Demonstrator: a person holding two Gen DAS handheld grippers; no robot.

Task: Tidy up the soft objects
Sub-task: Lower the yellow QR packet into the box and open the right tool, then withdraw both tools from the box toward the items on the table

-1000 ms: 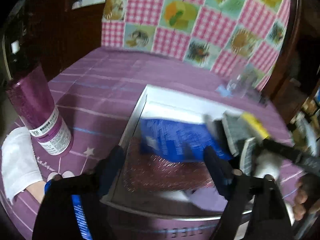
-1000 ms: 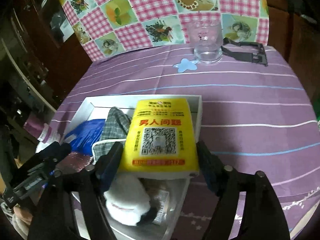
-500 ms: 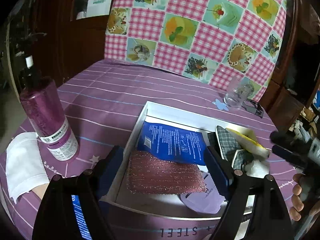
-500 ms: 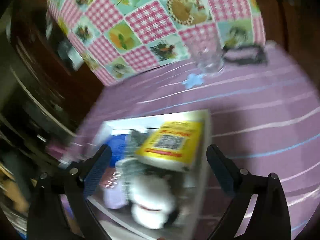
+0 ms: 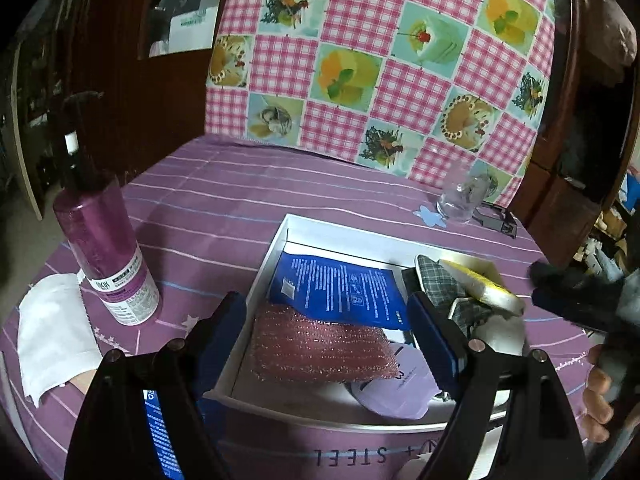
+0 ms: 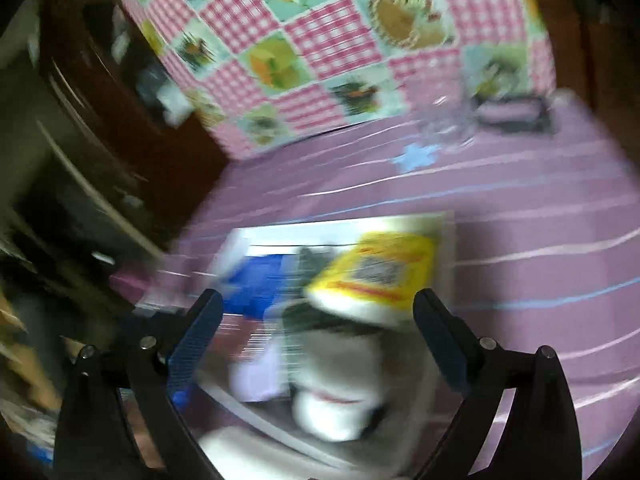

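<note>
Released since 1 second ago, the yellow tissue pack [image 6: 380, 280] now lies in the white tray [image 5: 340, 230] beyond the right gripper [image 6: 316, 312], whose jaws have just been opening, nothing between them. Left gripper [image 5: 332, 328] gapes unclenched, pink sponge [image 5: 320, 348] between its fingers, untouched.

Left wrist view was sharp and evenly lit around the white tray [image 5: 280, 236]; dim indoor light, source not visible. Left of the tray, the purple pump bottle [image 5: 106, 256] showed a soft sheen, no hard glare. Above and behind the tray, the checked cloth [image 5: 380, 60] was the brightest area; wood beside it fell to near black. Fisheye bent the edges, corners vignetted. Right wrist view was heavily motion-smeared: tray [image 6: 340, 226] and yellow packet [image 6: 380, 276] streaked, print unreadable.
</note>
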